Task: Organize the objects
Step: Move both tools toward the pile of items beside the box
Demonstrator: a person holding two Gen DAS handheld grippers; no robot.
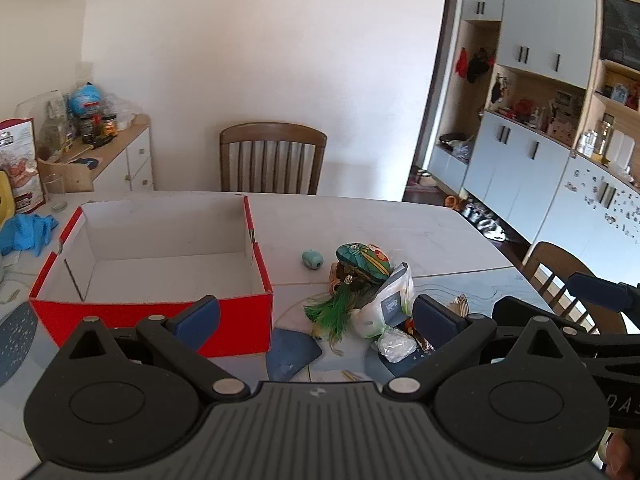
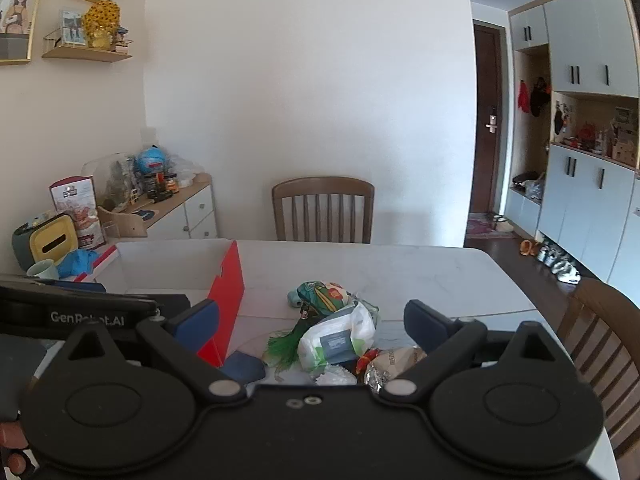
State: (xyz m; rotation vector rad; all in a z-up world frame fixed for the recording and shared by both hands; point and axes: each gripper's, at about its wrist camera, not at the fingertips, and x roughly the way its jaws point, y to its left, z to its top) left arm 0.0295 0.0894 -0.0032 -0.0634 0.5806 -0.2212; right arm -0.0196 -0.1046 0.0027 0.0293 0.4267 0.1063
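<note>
An empty red cardboard box (image 1: 160,312) with a white inside stands on the white table (image 1: 360,220), left of a pile of small objects. The pile holds a teal cylinder (image 1: 313,259), a colourful pouch (image 1: 362,262) with a green tassel (image 1: 334,310), a white plastic packet (image 1: 390,300) and foil wrappers (image 2: 394,362). My left gripper (image 1: 318,318) is open and empty, above the table in front of the box and pile. My right gripper (image 2: 312,322) is open and empty, just before the pile (image 2: 336,332); the box (image 2: 226,300) is to its left.
A wooden chair (image 1: 272,160) stands at the table's far side, another (image 1: 560,276) at the right edge. A blue cloth (image 1: 26,232) and snack bags lie far left. A cluttered sideboard (image 1: 116,152) stands behind. A dark blue mat (image 1: 290,354) lies under the pile.
</note>
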